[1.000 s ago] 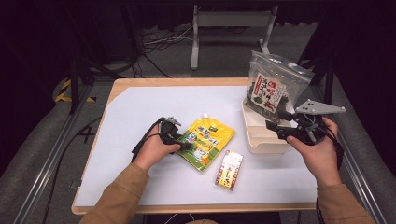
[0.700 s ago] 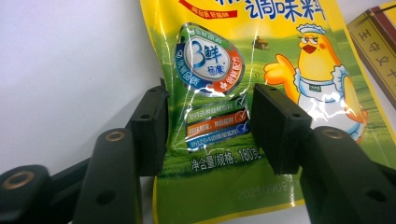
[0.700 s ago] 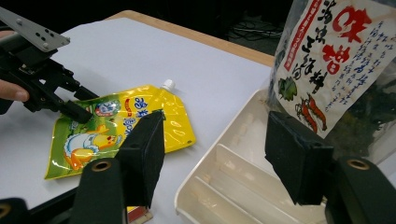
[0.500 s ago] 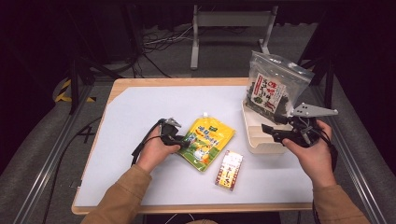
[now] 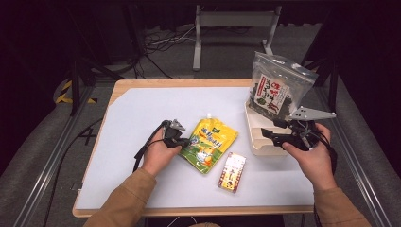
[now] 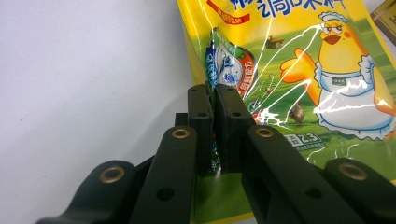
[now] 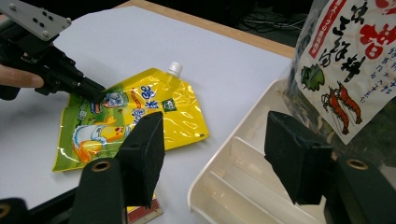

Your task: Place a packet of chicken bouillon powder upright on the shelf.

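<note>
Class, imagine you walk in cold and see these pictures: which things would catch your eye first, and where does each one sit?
The bright yellow pouch with a cartoon chicken lies flat near the table's middle, its edge pinched by the left gripper. At the right, a dark seaweed bag stands upright in a cream slotted rack, with the open right gripper at the rack's near side. A small box lies nearer the front edge.

This is a lab or recording studio rather than a home. A plain wooden table (image 5: 142, 85) carries a white sheet (image 5: 142, 123) as a work surface, standing on grey carpet with black drapes closing off the back. Aluminium rails (image 5: 52, 156) run along both sides (a frame for the rig, by the look of it), loose cables (image 5: 161, 45) lie on the floor behind, and yellow-and-black hazard tape (image 5: 64, 92) marks the floor at the left. A metal stand (image 5: 231, 28) rises beyond the table.
</note>
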`<state>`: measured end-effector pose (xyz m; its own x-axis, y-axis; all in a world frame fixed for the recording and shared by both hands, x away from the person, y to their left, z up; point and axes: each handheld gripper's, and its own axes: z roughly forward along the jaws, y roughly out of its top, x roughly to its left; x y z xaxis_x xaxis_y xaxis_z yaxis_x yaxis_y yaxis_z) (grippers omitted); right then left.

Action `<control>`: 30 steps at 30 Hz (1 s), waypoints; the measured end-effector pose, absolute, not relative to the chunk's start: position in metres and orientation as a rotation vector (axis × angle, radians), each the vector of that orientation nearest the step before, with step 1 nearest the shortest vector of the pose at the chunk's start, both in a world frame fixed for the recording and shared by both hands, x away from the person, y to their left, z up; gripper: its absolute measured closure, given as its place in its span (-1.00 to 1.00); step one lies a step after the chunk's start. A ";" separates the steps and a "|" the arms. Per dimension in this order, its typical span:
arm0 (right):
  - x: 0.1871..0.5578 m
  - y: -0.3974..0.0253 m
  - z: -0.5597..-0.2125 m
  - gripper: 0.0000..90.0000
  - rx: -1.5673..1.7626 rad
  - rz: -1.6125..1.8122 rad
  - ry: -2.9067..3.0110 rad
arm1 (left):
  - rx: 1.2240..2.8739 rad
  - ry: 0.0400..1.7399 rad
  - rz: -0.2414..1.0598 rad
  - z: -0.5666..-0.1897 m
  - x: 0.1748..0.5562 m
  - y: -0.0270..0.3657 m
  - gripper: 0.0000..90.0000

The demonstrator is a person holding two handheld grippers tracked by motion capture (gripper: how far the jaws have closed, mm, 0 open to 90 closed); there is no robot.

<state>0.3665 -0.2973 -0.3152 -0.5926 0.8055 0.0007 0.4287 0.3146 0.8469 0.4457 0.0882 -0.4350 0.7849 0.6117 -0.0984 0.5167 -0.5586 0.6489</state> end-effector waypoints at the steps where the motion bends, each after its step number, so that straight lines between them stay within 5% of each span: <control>1: 0.367 -0.297 -0.316 -0.15 1.094 1.196 2.164 | 2.281 0.844 0.162 -0.435 0.446 0.089 0.92; 10: 0.367 -0.297 -0.319 -0.10 1.097 1.199 2.176 | 2.251 0.837 0.133 -0.427 0.443 0.095 0.94; 30: 0.367 -0.284 -0.315 -0.07 1.053 1.208 2.208 | 2.129 0.596 0.301 -0.383 0.405 0.100 0.99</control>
